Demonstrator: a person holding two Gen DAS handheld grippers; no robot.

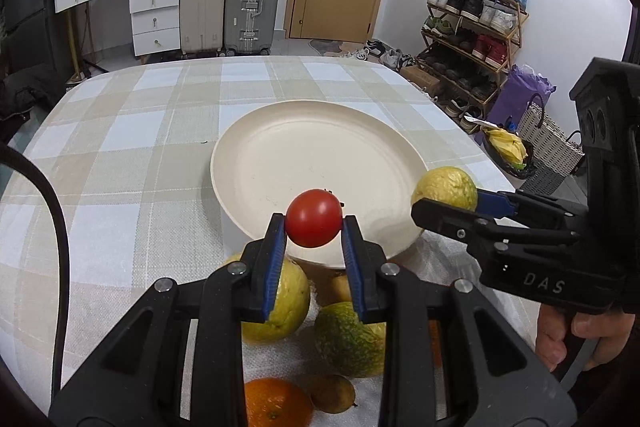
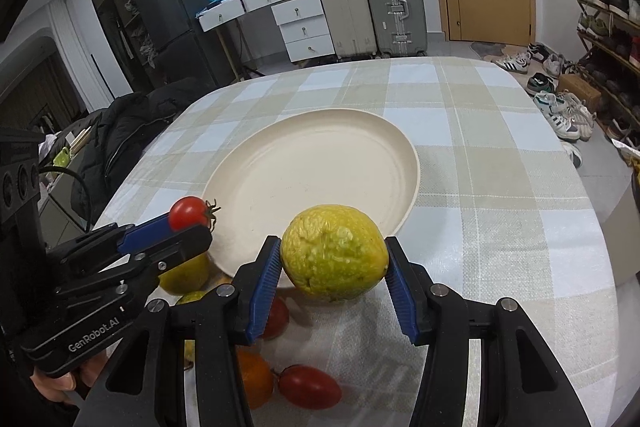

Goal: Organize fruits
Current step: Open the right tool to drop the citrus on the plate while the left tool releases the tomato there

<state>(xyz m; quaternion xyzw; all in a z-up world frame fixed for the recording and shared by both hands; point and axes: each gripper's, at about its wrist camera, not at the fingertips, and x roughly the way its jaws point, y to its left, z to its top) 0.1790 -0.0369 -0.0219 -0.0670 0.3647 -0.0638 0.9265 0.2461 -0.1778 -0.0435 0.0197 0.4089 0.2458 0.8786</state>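
Above, a tomato [image 1: 314,218] is clamped between the pads of the left gripper [image 1: 314,227] over the near rim of the plate [image 1: 280,147]. Likewise, a guava [image 2: 334,253] is gripped by the right gripper [image 2: 334,267] at the plate's near right edge, beside loose fruits [image 1: 348,339] on the cloth.

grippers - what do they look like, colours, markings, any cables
Both the left gripper and the right gripper are black plastic frames with silver screws and ribbed blue pads. One body reads "GenRobot.AI", the other "DAS". A black cable loops beside the left one.
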